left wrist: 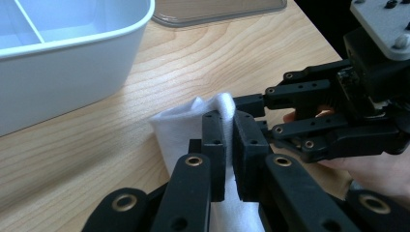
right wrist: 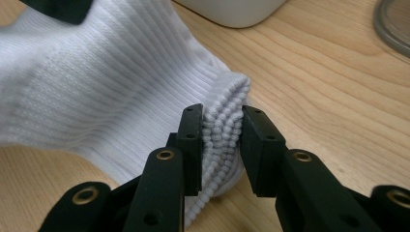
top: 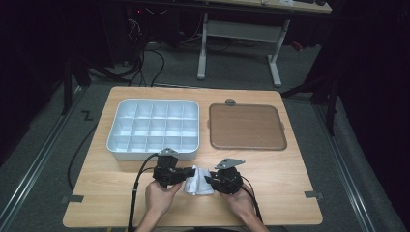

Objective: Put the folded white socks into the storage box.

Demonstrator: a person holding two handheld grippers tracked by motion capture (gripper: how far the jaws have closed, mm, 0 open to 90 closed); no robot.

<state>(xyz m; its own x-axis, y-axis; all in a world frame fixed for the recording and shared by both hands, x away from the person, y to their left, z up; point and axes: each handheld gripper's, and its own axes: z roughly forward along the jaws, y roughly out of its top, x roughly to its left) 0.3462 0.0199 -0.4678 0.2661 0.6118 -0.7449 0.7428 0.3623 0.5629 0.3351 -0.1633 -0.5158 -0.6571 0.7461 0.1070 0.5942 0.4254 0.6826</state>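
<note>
A white sock [top: 198, 180] lies on the near part of the wooden table [top: 285, 159], just in front of the person and between the two grippers. It sits near the front wall of the white divided tray [top: 153, 128], which stands on the far left half of the table; a brown lid [top: 246, 126] lies to the right of the tray.

The left gripper [top: 186, 173] comes at the sock from its left side. In the left gripper view its two black jaws are drawn almost together, with a thin fold of the white fabric [left wrist: 212, 113] pinched between them, so this gripper has firm hold of the sock's left edge. The cloth rises from the table into the jaws and spreads out to the left of them.

The right gripper [top: 210, 180] meets the sock from its right side. In the right gripper view the ribbed cuff [right wrist: 225, 130] of the sock stands bunched between the jaws, which are partly open. The left jaw lies against the ribbing; the right jaw is just beside it, and whether it presses on the fabric I cannot tell. The rest of the sock stretches away to the left and up in that view, lifted slightly off the wood.

Each gripper is held in one hand; the left hand [top: 162, 195] and the right hand [top: 241, 203] rest at the near edge of the table.
</note>
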